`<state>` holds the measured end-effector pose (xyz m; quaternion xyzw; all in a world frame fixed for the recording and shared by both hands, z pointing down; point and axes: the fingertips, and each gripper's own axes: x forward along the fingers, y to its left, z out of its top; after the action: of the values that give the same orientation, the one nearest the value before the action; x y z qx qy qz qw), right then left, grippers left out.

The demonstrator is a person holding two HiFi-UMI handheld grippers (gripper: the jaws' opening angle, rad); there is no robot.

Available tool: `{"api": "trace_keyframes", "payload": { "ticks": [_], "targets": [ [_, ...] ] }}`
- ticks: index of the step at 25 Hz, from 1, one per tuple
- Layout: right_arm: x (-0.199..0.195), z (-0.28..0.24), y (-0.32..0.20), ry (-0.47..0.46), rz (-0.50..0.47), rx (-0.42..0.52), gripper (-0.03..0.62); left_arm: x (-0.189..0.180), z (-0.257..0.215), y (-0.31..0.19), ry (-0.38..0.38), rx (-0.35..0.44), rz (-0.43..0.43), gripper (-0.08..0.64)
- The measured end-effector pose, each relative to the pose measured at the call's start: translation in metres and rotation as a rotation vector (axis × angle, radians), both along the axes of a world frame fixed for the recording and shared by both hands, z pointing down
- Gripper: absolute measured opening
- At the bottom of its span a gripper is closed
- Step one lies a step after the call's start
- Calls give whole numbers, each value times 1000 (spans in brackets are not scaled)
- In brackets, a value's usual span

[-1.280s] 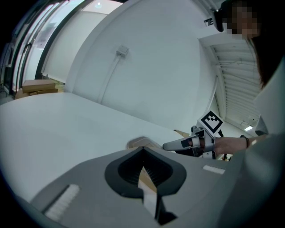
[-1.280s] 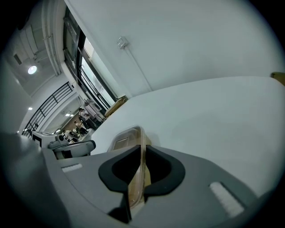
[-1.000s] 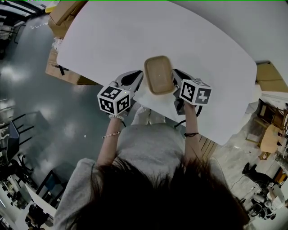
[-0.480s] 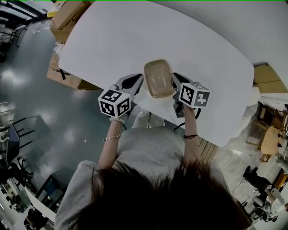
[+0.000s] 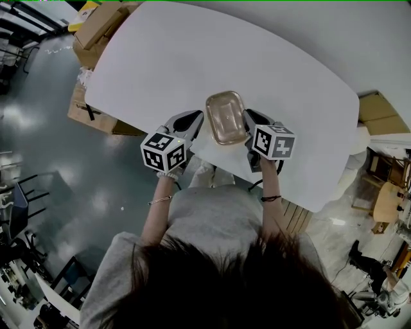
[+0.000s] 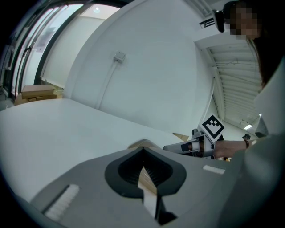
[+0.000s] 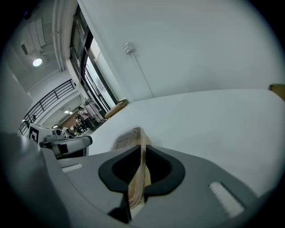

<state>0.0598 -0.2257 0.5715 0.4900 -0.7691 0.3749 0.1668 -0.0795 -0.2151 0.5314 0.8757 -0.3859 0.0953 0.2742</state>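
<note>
A tan rectangular plastic container (image 5: 226,117) hangs over the near edge of the white table (image 5: 192,58), held from both sides. My left gripper (image 5: 198,123) is shut on its left rim, and the tan rim (image 6: 149,189) shows pinched between the jaws in the left gripper view. My right gripper (image 5: 246,123) is shut on its right rim; the clear rim (image 7: 141,164) stands edge-on between the jaws in the right gripper view. The container's shiny top (image 7: 127,137) shows beyond the jaws. Each gripper view shows the opposite gripper (image 6: 196,144) (image 7: 67,144).
Cardboard boxes (image 5: 103,19) lie on the floor past the table's far left corner, and another (image 5: 379,112) sits at its right end. A cable with a wall socket (image 6: 118,57) runs down the white wall behind the table. The dark floor lies to the left.
Both grippers have lifted and tilted the container, which now shows a shiny face to the head camera. The grip on both rims is unchanged.
</note>
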Motion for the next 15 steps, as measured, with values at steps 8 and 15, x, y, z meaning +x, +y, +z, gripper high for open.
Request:
{"api": "trace_keyframes", "payload": {
  "ticks": [8,15],
  "targets": [
    [3,-8,1,11,0,37,51,0,-5,-1,9,12,1,-5],
    [5,-9,3,27,-9,57,51,-3,-6,-3,14,18,-4,-5]
  ]
}}
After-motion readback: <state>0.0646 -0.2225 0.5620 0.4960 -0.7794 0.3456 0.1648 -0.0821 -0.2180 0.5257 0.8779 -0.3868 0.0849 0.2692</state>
